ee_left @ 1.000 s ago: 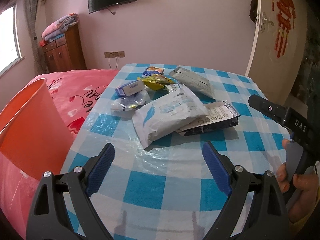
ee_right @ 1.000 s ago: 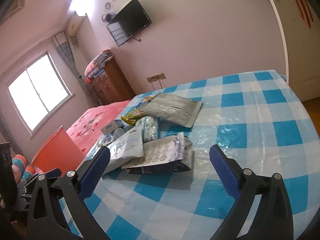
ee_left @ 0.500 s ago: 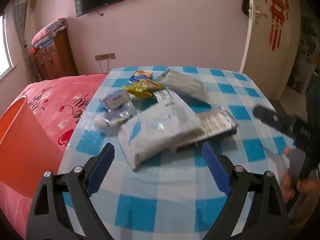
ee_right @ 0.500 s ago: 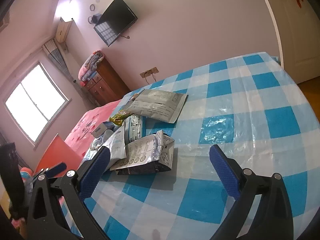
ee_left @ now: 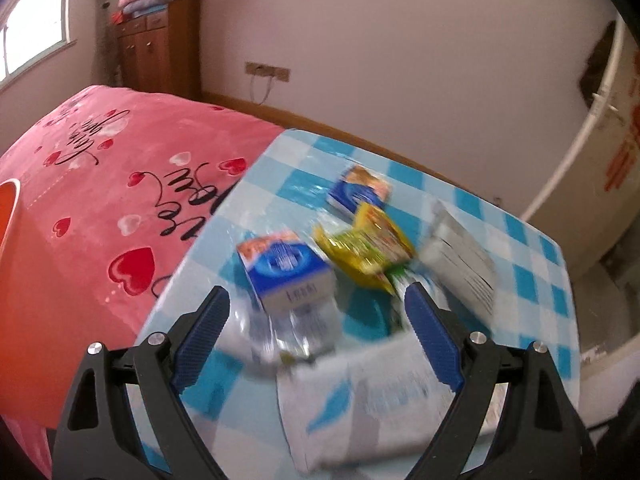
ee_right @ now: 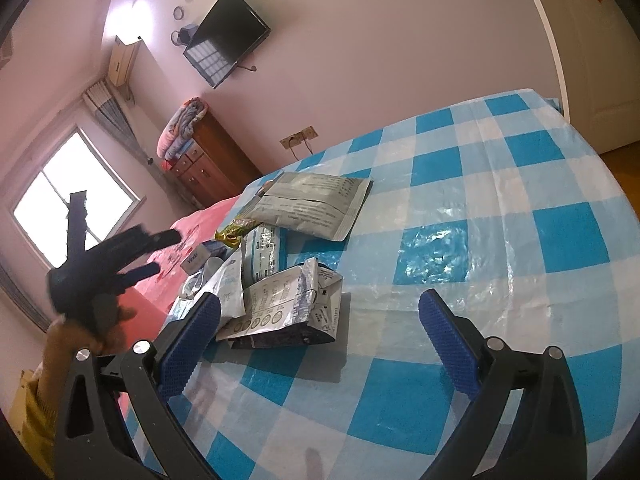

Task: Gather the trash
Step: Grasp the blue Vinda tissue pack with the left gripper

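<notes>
Both tongs gape with nothing between them: left tongs (ee_left: 316,336) over a clear wrapper (ee_left: 280,332) and blue carton (ee_left: 286,270), right tongs (ee_right: 320,340) facing a silver pouch (ee_right: 284,308) on the checked table (ee_right: 500,220). Probably light, crinkly, slippery; pinch a flat edge.
</notes>
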